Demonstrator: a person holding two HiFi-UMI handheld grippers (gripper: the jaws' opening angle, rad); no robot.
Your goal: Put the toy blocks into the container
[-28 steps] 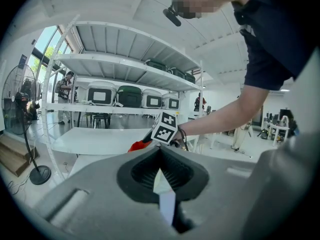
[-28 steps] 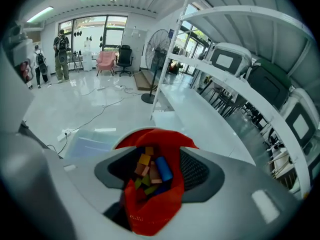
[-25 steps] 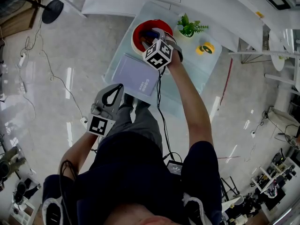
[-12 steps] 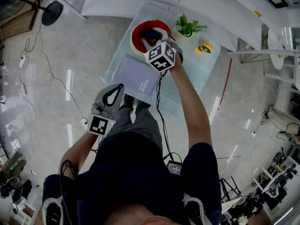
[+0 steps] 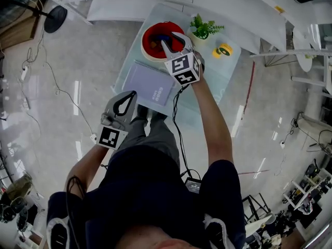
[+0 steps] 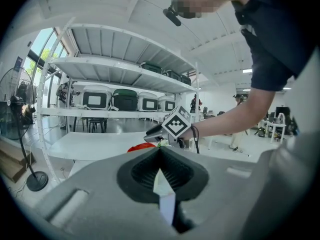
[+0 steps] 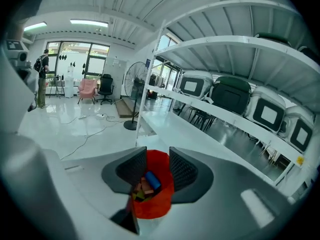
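Two tongs: left tongs clenched; right tongs released, just narrowing, empty above container.

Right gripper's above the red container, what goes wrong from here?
1. The right gripper hangs over the red round container with jaws just closing on nothing; dipping down might clip its rim and tip it.
2. The small green potted plant stands close beside the container; a sideways swing might topple it.

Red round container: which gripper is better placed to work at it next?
Right. The right gripper hangs over the red round container, empty; its jaws stand apart and have just been closing. The left gripper is shut and well short of it.
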